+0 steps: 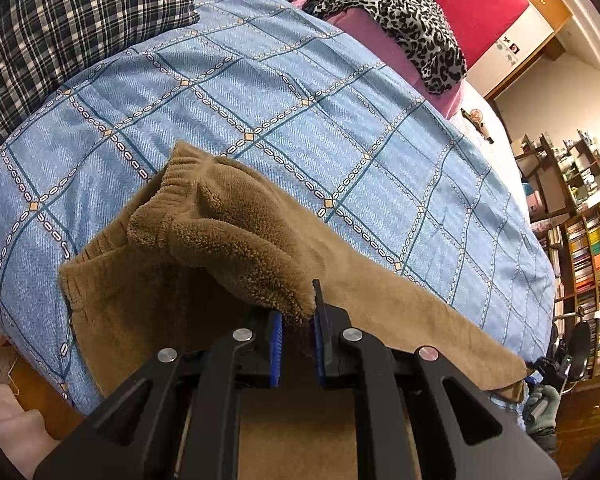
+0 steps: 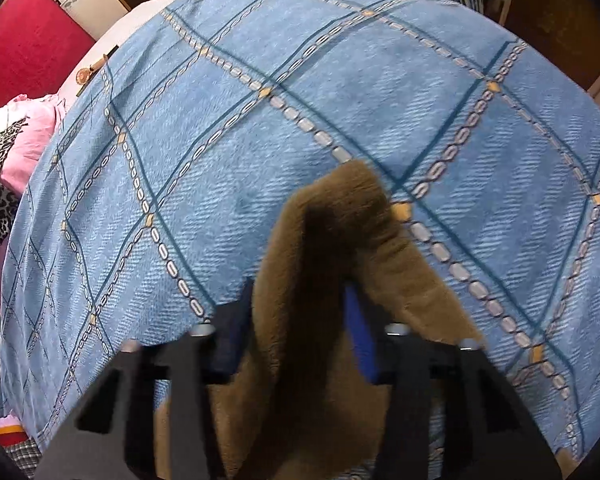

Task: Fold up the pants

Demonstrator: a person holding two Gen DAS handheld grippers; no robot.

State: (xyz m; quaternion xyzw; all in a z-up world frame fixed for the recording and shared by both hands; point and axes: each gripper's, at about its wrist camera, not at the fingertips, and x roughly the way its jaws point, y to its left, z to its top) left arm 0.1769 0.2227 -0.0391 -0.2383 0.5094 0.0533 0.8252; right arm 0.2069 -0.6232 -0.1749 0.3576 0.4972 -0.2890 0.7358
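The brown fleece pants (image 1: 228, 240) lie on the blue patterned bedspread (image 1: 300, 100). Their ribbed waistband is at the upper left and a leg runs to the lower right. My left gripper (image 1: 298, 320) is shut on a fuzzy fold of the pants near the waist. In the right wrist view my right gripper (image 2: 300, 320) is shut on another bunched part of the pants (image 2: 332, 248), held just above the bedspread (image 2: 260, 120). The view is blurred. The other gloved hand and gripper (image 1: 544, 396) show at the leg's far end.
A dark plaid cloth (image 1: 72, 32) lies at the bed's upper left. A leopard-print cloth (image 1: 404, 12) and pink bedding (image 1: 380, 40) lie at the far side. Bookshelves (image 1: 588, 256) stand to the right, past the bed's edge.
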